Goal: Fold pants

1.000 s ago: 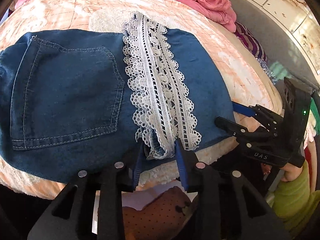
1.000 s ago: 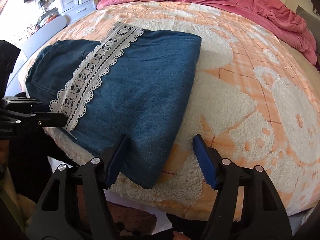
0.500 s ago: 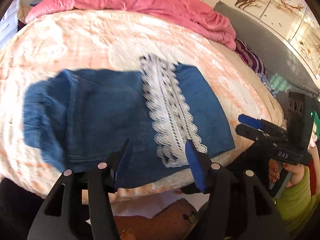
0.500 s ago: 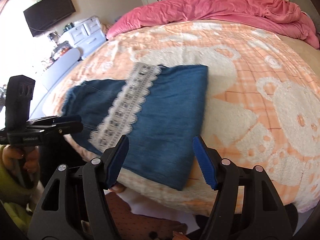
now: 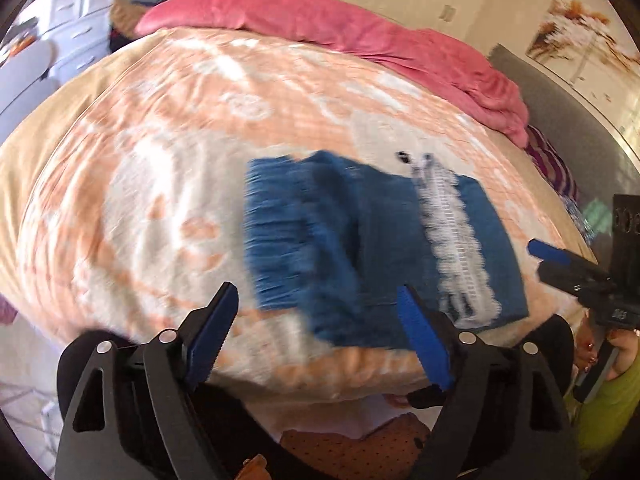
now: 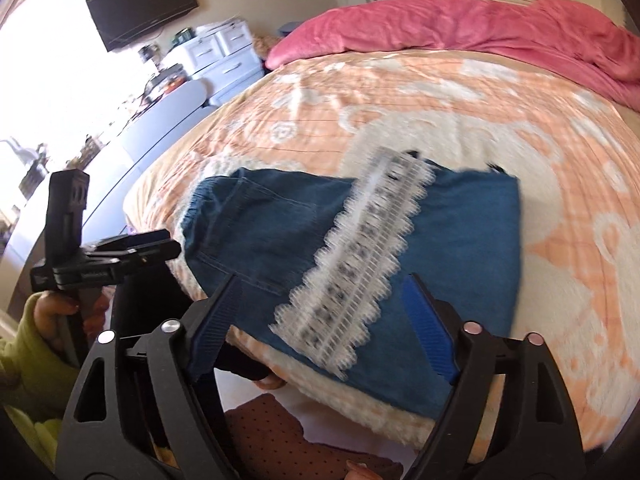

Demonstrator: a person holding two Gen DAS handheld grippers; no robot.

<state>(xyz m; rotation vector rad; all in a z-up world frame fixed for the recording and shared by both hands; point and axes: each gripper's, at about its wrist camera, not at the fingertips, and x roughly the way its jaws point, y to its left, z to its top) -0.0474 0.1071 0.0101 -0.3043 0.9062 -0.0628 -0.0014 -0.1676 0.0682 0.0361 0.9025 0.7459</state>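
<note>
Peach-and-cream fleece blanket [image 5: 168,168] covers the bed, with a pink duvet [image 6: 460,28] bunched along its far side and white drawers [image 6: 224,60] beyond the left edge. We see the folded denim pants [image 6: 460,240] lying flat near the bed's front edge, a white lace band [image 6: 360,256] running across the fold; both views are motion-blurred. We hold the left gripper [image 5: 316,340] above the front edge with its blue-padded fingers spread wide and nothing between them. We hold the right gripper [image 6: 320,328] likewise released, its fingers [image 6: 428,324] parted over the near end of the pants without touching the cloth. Each gripper also appears at the edge of the other's view.
</note>
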